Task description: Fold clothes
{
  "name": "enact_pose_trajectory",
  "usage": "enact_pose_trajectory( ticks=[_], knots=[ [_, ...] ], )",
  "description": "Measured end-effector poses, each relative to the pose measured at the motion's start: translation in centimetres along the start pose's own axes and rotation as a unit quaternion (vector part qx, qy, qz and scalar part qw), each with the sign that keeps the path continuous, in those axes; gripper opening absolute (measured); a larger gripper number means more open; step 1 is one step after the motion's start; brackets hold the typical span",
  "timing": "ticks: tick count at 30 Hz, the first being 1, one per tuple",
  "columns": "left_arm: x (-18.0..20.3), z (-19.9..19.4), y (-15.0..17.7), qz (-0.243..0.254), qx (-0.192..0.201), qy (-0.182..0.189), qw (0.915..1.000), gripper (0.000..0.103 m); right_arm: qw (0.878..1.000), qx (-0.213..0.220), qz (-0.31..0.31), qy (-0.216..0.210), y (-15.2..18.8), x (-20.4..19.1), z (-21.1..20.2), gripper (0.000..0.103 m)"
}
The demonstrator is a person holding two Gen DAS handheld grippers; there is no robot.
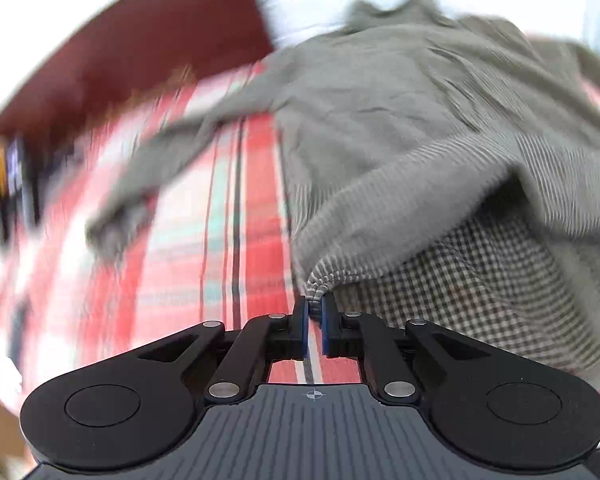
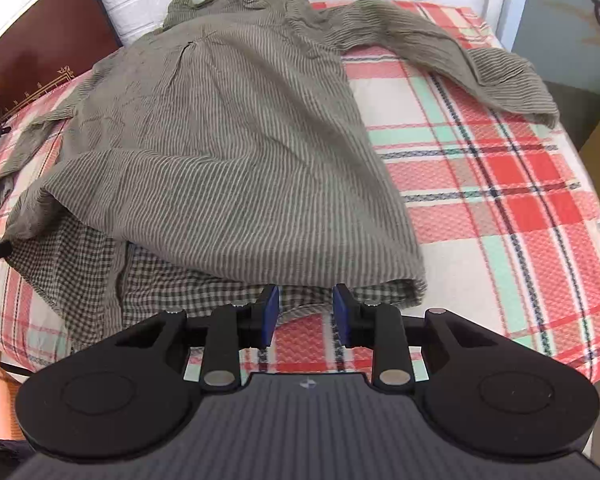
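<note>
Right wrist view showed the striped olive shirt (image 2: pixel 228 152) spread over the plaid bedspread (image 2: pixel 500 208), collar toward twelve o'clock, one sleeve (image 2: pixel 460 68) flung out toward two o'clock and the other trailing off at nine. Its hem nearest the camera was lifted at the eight o'clock corner, baring the checked lining (image 2: pixel 80 276) underneath, which I judged to be the start of a fold, the corner being raised so the body could be carried over. The right claw (image 2: pixel 306 312) hung at six o'clock just short of the hem with its blue pads (image 2: pixel 271 312) apart and nothing between them, released, probably placed to take the other bottom corner so both corners could travel together.

Left wrist view, badly smeared by motion, gave what the other could not: the left claw (image 1: pixel 315 320) clenched on the corner of the hem (image 1: pixel 316 288), striped cloth bunched between its tips and the fabric rising tent-like toward one o'clock. From the right camera that grip sat at the far nine o'clock edge and only a dark sliver of it showed. Conversely, the far sleeve and the shirt's full outline were clear only from the right side. A dark red headboard (image 2: pixel 40 40) stood at ten o'clock beyond the bed
</note>
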State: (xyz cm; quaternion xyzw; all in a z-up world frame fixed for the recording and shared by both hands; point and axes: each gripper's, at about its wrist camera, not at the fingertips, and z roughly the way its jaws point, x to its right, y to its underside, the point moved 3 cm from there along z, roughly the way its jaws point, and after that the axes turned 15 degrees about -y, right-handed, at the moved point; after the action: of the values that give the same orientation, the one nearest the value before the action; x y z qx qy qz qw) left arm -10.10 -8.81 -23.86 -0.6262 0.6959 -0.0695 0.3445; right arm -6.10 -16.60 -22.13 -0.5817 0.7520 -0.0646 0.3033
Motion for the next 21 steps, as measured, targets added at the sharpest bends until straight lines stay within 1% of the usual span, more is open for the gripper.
enact_pose_trajectory(
  ticks=[2, 5, 8, 9, 10, 12, 13, 15, 17, 18, 19, 21],
  knots=[
    [-1.4, 0.3, 0.9, -0.037, -0.028, 0.01, 0.9989, 0.0, 1.0, -0.003, 0.005, -0.01, 0.1, -0.2, 0.2, 0.033],
    [-2.7, 1.0, 2.4, -0.061, -0.064, 0.008, 0.996, 0.0, 0.999, -0.006, 0.015, -0.031, 0.2, -0.6, 0.5, 0.033],
    [-3.8, 1.9, 3.3, -0.093, -0.104, 0.021, 0.99, 0.0, 0.997, -0.004, 0.039, -0.061, 0.1, -0.7, 0.7, 0.033],
    [-4.1, 2.0, 3.6, -0.103, -0.115, 0.025, 0.9876, 0.003, 0.996, -0.003, 0.047, -0.071, 0.1, -0.8, 0.7, 0.033],
    [-4.4, 2.1, 3.7, -0.111, -0.123, 0.03, 0.9857, 0.004, 0.995, -0.002, 0.053, -0.08, 0.0, -1.0, 0.7, 0.033],
    [-4.4, 1.0, 3.1, -0.107, -0.113, 0.053, 0.9863, 0.005, 0.995, -0.002, 0.051, -0.091, -0.2, -1.6, 0.9, 0.033],
    [-4.0, 0.4, 2.5, -0.096, -0.102, 0.07, 0.9877, 0.011, 0.994, -0.003, 0.048, -0.096, -0.3, -2.0, 1.0, 0.033],
    [-2.2, -1.2, 1.3, -0.058, -0.075, 0.1, 0.9904, 0.024, 0.995, -0.007, 0.029, -0.1, -0.7, -2.9, 1.5, 0.033],
    [0.2, -2.3, 0.2, -0.014, -0.045, 0.114, 0.9924, 0.025, 0.996, -0.015, -0.011, -0.092, -1.3, -4.4, 2.4, 0.033],
    [1.7, -2.7, -0.2, 0.018, -0.024, 0.113, 0.9931, 0.029, 0.995, -0.021, -0.043, -0.088, -1.6, -5.2, 2.9, 0.037],
    [3.4, -3.1, -0.4, 0.059, -0.003, 0.108, 0.9924, 0.033, 0.993, -0.027, -0.077, -0.083, -1.7, -6.0, 3.4, 0.045],
    [6.3, -3.6, -0.5, 0.133, 0.033, 0.099, 0.9855, 0.04, 0.986, -0.039, -0.143, -0.071, -1.8, -7.6, 4.2, 0.053]
  ],
)
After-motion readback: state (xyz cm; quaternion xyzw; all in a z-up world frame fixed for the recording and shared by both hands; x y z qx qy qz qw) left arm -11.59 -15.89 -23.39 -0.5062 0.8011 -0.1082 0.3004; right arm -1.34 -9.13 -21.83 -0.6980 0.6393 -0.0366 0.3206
